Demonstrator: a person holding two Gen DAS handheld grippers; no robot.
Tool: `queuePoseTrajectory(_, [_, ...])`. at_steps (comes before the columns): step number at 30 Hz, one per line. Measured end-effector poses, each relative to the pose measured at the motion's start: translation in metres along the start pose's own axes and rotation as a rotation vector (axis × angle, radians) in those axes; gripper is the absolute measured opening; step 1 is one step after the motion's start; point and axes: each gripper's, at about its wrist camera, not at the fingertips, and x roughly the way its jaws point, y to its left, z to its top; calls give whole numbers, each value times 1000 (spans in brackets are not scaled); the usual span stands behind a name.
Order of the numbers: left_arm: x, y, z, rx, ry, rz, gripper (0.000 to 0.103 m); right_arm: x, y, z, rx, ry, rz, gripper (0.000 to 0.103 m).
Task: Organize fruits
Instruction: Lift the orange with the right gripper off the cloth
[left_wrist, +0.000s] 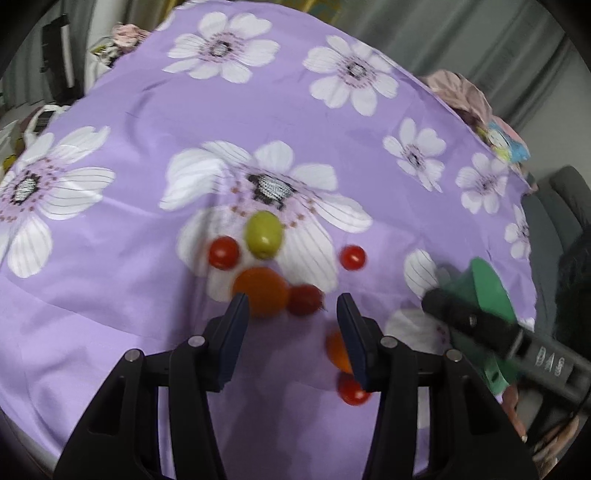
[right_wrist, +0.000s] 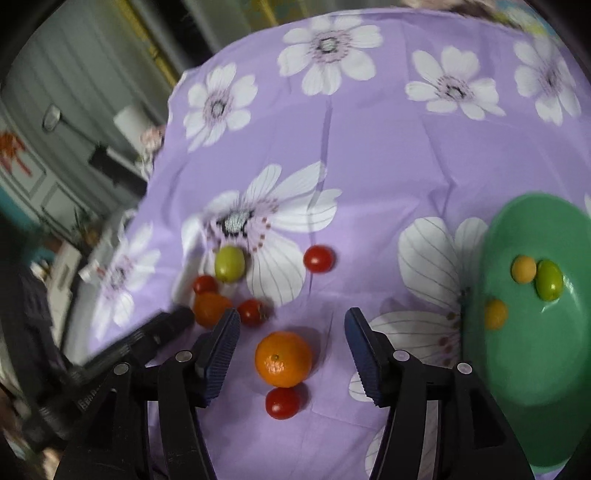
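Note:
My left gripper (left_wrist: 291, 306) is open above the purple flowered cloth (left_wrist: 295, 122). Just beyond its tips lie an orange (left_wrist: 261, 291) and a red fruit (left_wrist: 304, 299), with a green fruit (left_wrist: 263, 234) and two tomatoes (left_wrist: 223, 252) (left_wrist: 352, 257) further out. My right gripper (right_wrist: 291, 321) is open too, and a second orange (right_wrist: 283, 359) lies on the cloth between its fingers, untouched. A tomato (right_wrist: 282, 403) sits right under that orange. To the right, the green plate (right_wrist: 517, 369) holds two small yellow fruits (right_wrist: 523, 269) (right_wrist: 495, 314) and a green one (right_wrist: 549, 284).
A black finger of the right gripper (left_wrist: 443, 306) crosses in front of the plate in the left wrist view. The left gripper's finger (right_wrist: 162, 328) reaches in at the left of the right wrist view. The cloth's left edge (right_wrist: 162, 155) drops off toward furniture.

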Motion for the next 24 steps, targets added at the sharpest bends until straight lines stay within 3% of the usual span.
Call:
queuePoseTrajectory(9, [24, -25, -12, 54, 106, -70, 47, 33, -12, -5, 132, 139, 117, 59])
queuePoseTrajectory(24, [51, -42, -26, 99, 198, -78, 48, 61, -8, -17, 126, 255, 98, 59])
